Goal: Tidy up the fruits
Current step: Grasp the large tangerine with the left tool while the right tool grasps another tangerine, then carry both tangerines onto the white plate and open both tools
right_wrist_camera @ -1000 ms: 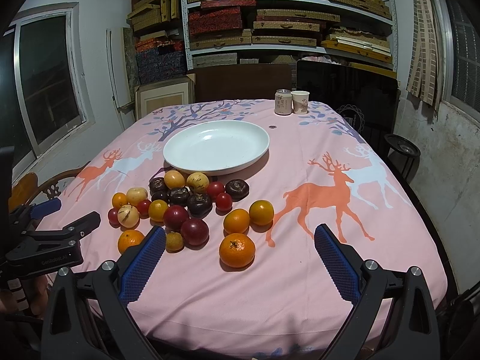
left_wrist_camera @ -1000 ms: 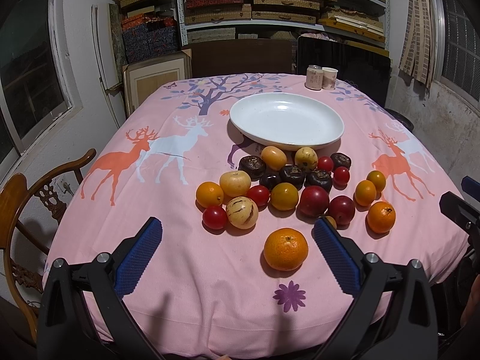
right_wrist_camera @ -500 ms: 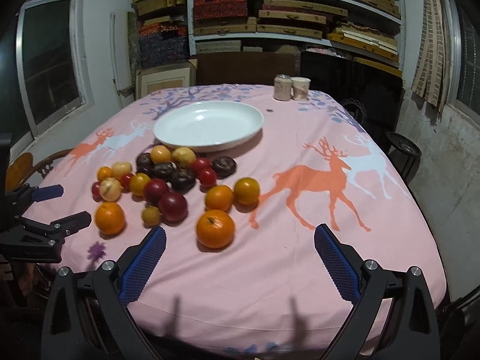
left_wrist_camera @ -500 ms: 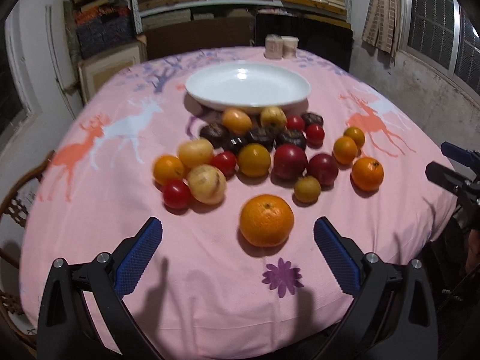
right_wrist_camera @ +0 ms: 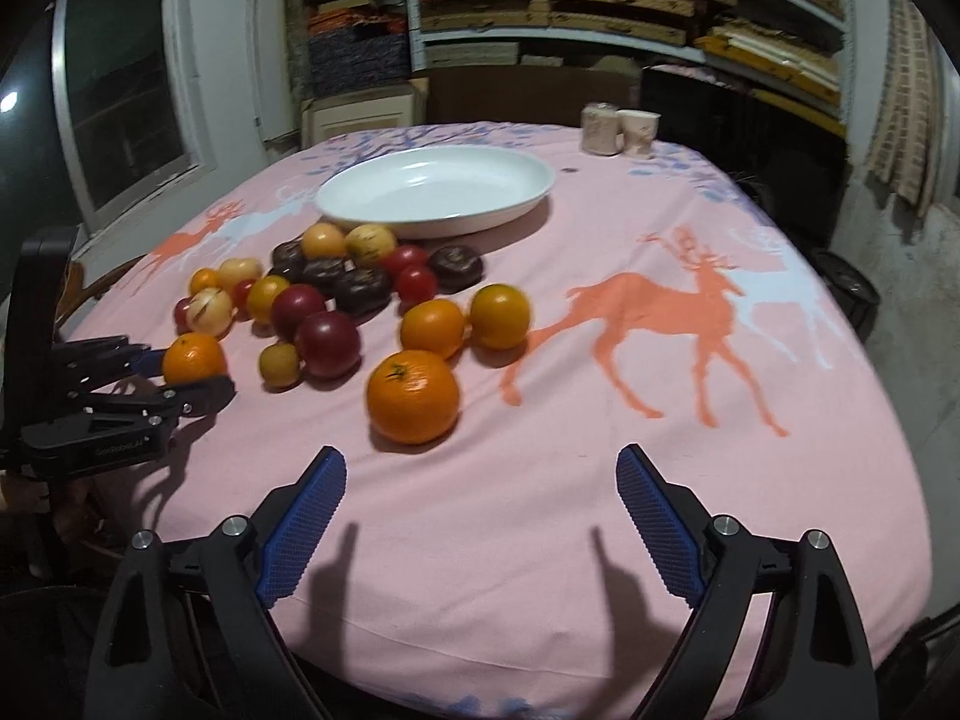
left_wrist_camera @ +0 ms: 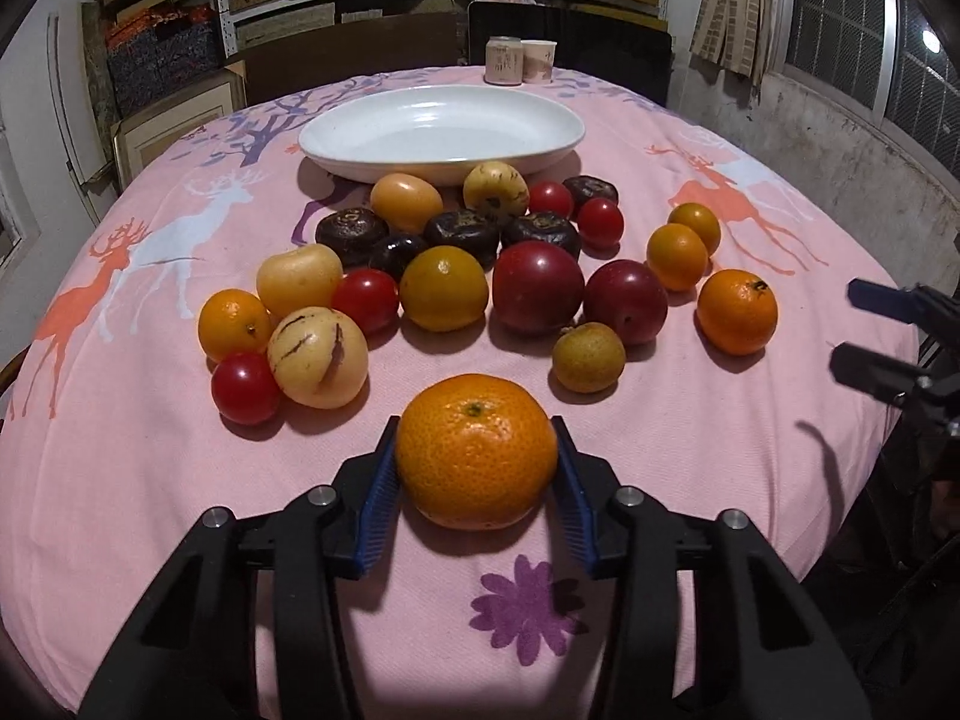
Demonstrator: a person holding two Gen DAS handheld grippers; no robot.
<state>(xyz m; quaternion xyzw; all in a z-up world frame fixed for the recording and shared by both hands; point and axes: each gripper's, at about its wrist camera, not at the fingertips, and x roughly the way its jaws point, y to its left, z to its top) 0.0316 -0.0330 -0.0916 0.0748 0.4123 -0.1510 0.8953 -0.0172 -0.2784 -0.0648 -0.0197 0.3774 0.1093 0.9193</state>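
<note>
The left tongs (left_wrist_camera: 477, 483) have just been closing, and now the blue pads (left_wrist_camera: 379, 501) squeeze a big orange (left_wrist_camera: 476, 450) on both sides, with the orange sitting on the pink cloth (left_wrist_camera: 150, 480). A purple flower print (left_wrist_camera: 528, 609) lies just under these tongs, close to the near edge of the table. Right past the held orange is the pile of fruit. A striped yellow fruit (left_wrist_camera: 317, 357) and a small red tomato (left_wrist_camera: 245, 387) sit ahead on the left, and a little brown fruit (left_wrist_camera: 588, 357) sits ahead on the right. Behind them are two dark red plums (left_wrist_camera: 538, 287), five dark brown fruits (left_wrist_camera: 462, 234) and more orange and yellow ones. In all I count four small red tomatoes. The pile stands between the left tongs and the one white plate (left_wrist_camera: 441, 132), which has nothing in it. Two small cups (left_wrist_camera: 521, 61) stand at the far edge. The right tongs (right_wrist_camera: 480, 531) have just been closing a little, but they are still wide apart with only cloth between them. Another orange (right_wrist_camera: 413, 396) sits just ahead of them, a bit to the left, and two smaller orange fruits (right_wrist_camera: 432, 328) sit past it. To the right of these tongs the cloth with the orange deer (right_wrist_camera: 672, 324) is bare all the way to the table edge.
</note>
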